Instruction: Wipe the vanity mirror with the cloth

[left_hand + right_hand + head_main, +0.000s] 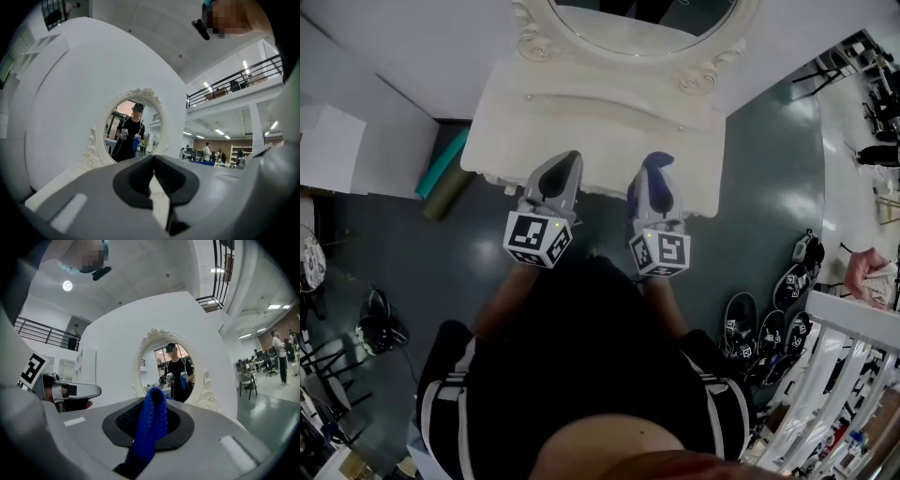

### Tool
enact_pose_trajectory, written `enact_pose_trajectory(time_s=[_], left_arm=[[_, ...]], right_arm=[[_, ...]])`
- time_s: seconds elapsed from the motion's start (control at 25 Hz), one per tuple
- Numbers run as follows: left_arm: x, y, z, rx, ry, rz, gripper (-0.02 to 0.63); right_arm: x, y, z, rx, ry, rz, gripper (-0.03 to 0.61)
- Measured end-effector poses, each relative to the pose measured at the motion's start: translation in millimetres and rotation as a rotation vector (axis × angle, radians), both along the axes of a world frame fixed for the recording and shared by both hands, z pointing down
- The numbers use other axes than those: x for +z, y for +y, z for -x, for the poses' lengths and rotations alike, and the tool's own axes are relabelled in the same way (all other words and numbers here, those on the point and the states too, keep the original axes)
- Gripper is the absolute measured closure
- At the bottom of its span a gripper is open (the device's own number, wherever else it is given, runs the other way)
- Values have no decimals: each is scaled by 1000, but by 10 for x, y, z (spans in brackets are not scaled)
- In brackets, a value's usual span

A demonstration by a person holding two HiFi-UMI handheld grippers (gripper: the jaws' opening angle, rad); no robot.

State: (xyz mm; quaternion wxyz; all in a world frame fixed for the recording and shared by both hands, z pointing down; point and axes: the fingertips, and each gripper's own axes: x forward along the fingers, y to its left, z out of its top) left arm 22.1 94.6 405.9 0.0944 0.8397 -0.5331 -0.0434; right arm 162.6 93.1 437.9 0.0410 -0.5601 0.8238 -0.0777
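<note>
In the head view the left gripper (564,169) stands at 9 o'clock of the right gripper (655,169), near it but apart. The left one points to about 1 o'clock, the right one to 12 o'clock. The left jaws are closed together, with nothing between them. The right jaws are closed on a blue cloth (151,423). The left forearm (499,305) and the right forearm (664,305) reach forward from the body.

open office: desks (243,365), mezzanine railing (234,80).
</note>
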Motion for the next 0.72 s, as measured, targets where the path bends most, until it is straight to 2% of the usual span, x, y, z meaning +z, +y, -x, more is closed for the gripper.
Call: enact_pose_trajectory(time_s=[0.72], left_arm=[[102,-280,337,30,3,2,603]], right_arm=[[29,-224,293,41,44,12,537]])
